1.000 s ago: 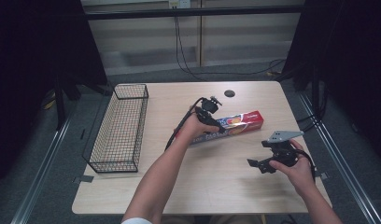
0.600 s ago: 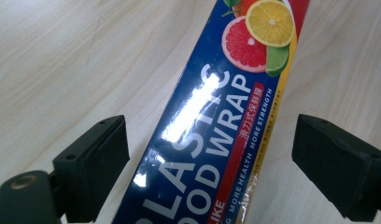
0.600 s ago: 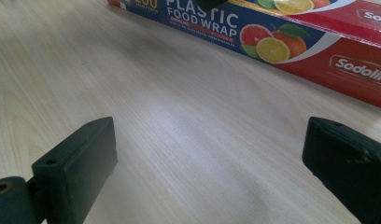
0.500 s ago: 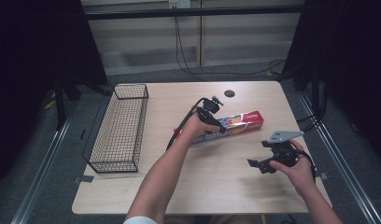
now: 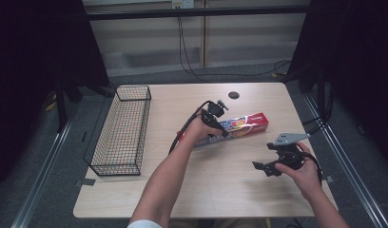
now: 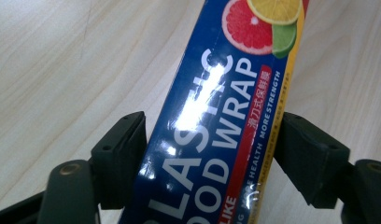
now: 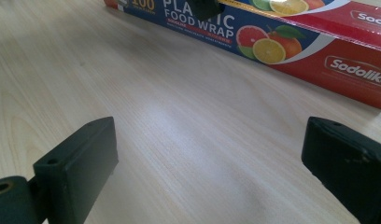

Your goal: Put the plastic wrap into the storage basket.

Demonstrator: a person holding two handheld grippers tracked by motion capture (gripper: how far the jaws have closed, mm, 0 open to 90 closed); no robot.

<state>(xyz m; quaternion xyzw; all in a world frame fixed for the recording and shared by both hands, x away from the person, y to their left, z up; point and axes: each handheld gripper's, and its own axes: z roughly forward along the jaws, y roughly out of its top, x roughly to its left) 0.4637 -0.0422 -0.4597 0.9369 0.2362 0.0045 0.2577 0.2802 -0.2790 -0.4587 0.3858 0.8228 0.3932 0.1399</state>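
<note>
While your left gripper (image 5: pixel 216 124) reaches over mid-desk:
Left jaws: one on each long side of the plastic food wrap box (image 6: pixel 216 126), touching it or nearly so; I cannot tell whether they have clenched
Box: flat on the wooden desk (image 5: pixel 192 190), lying crosswise, its red end toward your right
Right gripper (image 5: pixel 270 166): your hand holds it near the desk's right edge, well apart from the box; jaws spread wide, nothing between them but bare wood
Wire basket (image 5: pixel 123 130): along the desk's left side
Black disc (image 5: pixel 234 94): at the far edge
</note>
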